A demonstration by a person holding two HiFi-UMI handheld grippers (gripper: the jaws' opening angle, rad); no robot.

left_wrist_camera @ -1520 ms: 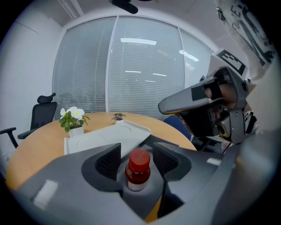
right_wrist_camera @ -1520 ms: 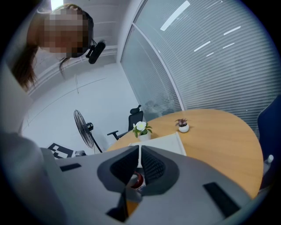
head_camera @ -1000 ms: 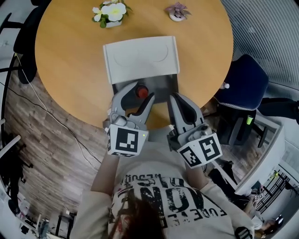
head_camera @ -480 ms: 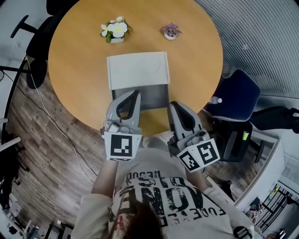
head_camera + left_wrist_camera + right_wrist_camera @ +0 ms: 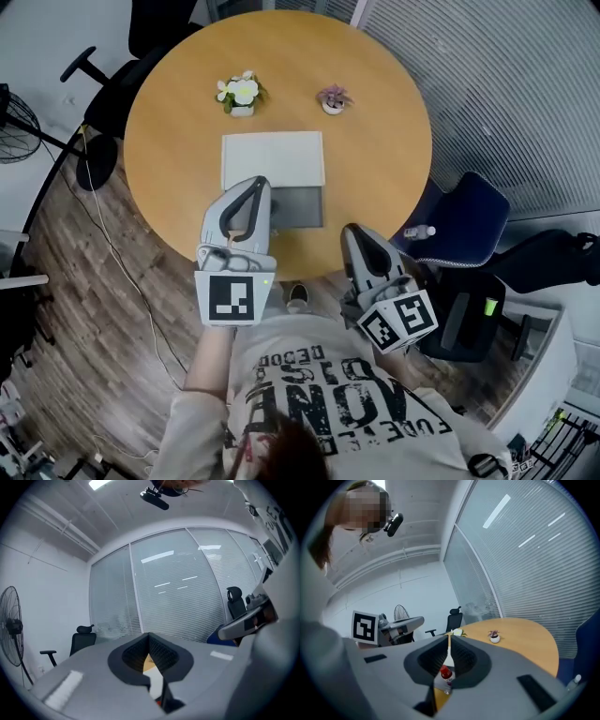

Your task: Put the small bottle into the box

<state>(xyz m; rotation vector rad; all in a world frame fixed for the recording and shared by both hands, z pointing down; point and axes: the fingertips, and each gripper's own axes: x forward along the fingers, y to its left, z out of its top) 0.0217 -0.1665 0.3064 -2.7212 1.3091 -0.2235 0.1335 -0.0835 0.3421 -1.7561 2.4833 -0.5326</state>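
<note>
Head view: on the round desk (image 5: 375, 141) the box (image 5: 272, 159) lies open, its pale lid folded back on the far side and its dark tray on the near side. The left tool (image 5: 256, 184) hangs over the near-left part of that tray, jaws closed together and carrying nothing. The right tool (image 5: 352, 231) is off the box's near-right corner, past the desk's edge, and also pinched shut. The left one is plainly the closer to the box. The bottle itself can't be picked out here; the left tool covers that part of the tray.

Left gripper view: the left tool (image 5: 149, 635) points level at the blinds, tips meeting, nothing between them. Only a sliver of desk shows behind them.

Right gripper view: the right tool (image 5: 449, 638) has its tips touching and is empty. Through the gap behind them the small bottle (image 5: 446, 676) shows, ahead of and below the tips, resting in the box's tray. Its long axis seems to run away from the tool, red cap at the far end. It looks already placed.
</note>
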